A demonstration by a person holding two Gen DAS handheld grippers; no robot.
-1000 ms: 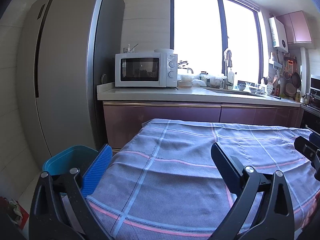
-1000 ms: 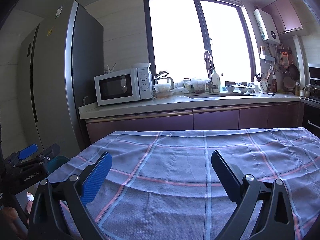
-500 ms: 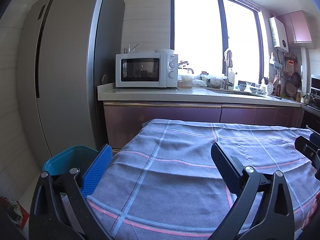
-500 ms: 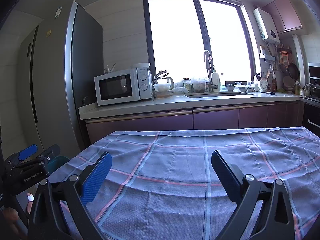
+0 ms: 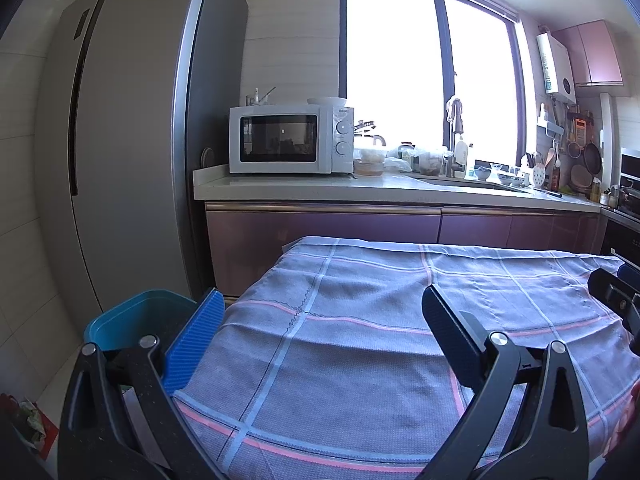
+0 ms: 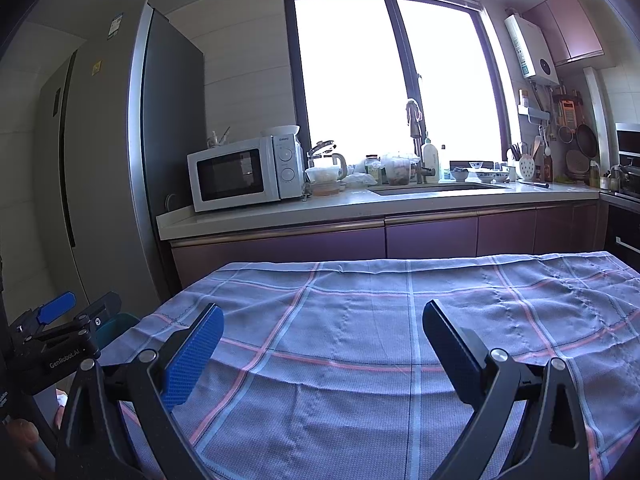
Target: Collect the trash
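From the left wrist view almost nothing has changed over the last second: the left gripper (image 5: 320,330) hovers above the blue-grey checked tablecloth with pink and pale stripes (image 5: 360,320), its two fingers spread wide apart and holding nothing, framed as it was one second and half a second ago. The round teal plastic trash bin (image 5: 132,316) sits on the floor at about eight o'clock, just beside the table's left edge and in front of the tall grey refrigerator (image 5: 128,140); a crumpled scrap in a red wrapper (image 5: 28,420) lies at the lower left edge by the floor, possibly trash, though it is too small to be sure. The white microwave oven (image 5: 290,140) stands on the counter at eleven o'clock. From the right wrist view the right gripper (image 6: 322,330) also hangs over the cloth with its fingers parted and empty, unmoved from the earlier frames, and the left gripper's body shows at nine o'clock. No trash lies on the visible cloth, so the stillness suggests collecting has either not begun or is already finished here.
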